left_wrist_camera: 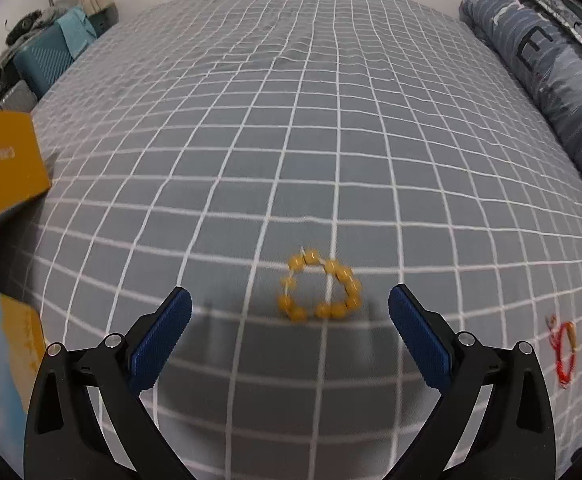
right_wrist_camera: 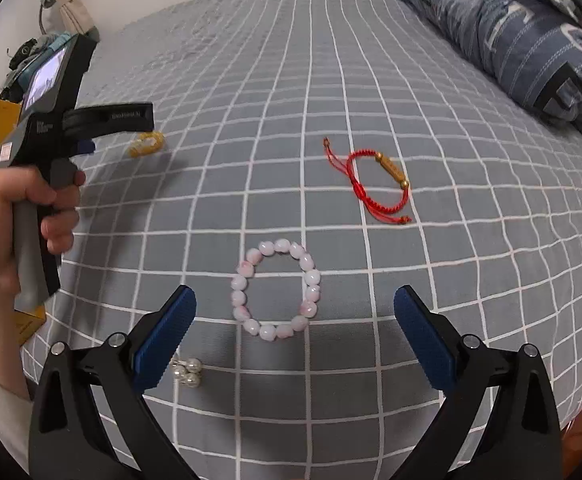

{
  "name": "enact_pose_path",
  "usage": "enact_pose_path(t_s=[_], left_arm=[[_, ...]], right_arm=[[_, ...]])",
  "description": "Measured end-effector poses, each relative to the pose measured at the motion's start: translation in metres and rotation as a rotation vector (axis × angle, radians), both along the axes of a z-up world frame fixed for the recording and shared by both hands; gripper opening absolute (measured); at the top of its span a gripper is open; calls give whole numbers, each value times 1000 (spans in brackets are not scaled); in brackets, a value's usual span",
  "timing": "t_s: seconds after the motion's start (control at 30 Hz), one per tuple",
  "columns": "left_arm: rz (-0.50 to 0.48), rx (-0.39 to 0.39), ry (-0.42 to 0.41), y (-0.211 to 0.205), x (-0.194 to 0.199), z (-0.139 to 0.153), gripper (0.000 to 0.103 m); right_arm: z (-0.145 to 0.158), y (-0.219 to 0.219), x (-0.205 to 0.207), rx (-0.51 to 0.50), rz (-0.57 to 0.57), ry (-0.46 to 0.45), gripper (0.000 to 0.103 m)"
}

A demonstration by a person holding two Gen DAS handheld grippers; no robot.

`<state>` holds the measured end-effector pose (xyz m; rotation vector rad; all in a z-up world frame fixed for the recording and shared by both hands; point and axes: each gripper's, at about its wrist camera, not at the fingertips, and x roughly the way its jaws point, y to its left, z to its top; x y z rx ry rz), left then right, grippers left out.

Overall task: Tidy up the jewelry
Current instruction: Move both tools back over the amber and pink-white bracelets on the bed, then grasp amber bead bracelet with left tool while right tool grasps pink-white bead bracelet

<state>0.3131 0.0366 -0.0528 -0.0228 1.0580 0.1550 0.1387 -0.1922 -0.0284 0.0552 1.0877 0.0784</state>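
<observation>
Both my tongs are spread wide, nothing in either. Right tongs hang low over the bed, jaws straddling the pink bead bracelet, which lies flat as a ring on the grid sheet. Just nearer, beside my left jaw: a small cluster of pearl pieces, maybe earrings, can't tell.

Left tongs are lined up on the yellow bead bracelet, flat on the sheet just ahead of the tips, not touching. It's motion-blurred.

Handling guess: both bead loops are light, floppy, probably elastic-strung; hard beads, smooth and slippery, will roll off the pads. Best to pinch across one side of the ring, on a bead or two, not span the whole loop. The sheet is soft, so the jaws may catch fabric.

Further out: red cord bracelet with a gold tube bead, well apart from the pink one. The cord is limp and thin; the tube is the better hold.

Left edge of the left wrist view: yellow box, its white print mirrored and blurred, unreadable. The left hand grips that tool's handle; the lettering on its arm is too small to read.

Far side: rolled blue quilt, big printed letters, no whole word legible.
</observation>
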Motion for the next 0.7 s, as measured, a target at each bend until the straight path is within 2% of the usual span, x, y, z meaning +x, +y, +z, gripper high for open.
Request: enact_pose_path(t_s=[0.1, 0.23, 0.37, 0.47, 0.53, 0.63, 0.7], left_arm=[[2, 10, -10, 1, 11, -5, 97], [-9, -10, 24, -1, 24, -21, 97], [-22, 44, 38, -8, 31, -37, 97], [-4, 34, 36, -7, 33, -41, 97], [-2, 26, 39, -8, 34, -42, 95], [-10, 15, 45, -8, 36, -43, 83], [-16, 10, 47, -13, 36, -42, 72]], right_arm=[[-12, -6, 7, 5, -21, 25, 95], [-30, -12, 16, 47, -44, 80, 91], [-41, -11, 20, 69, -41, 102, 88], [-48, -10, 23, 66, -43, 119, 84], [-51, -12, 24, 59, -46, 129, 79], [-53, -12, 24, 34, -48, 144, 67], [-52, -13, 25, 18, -50, 145, 54]])
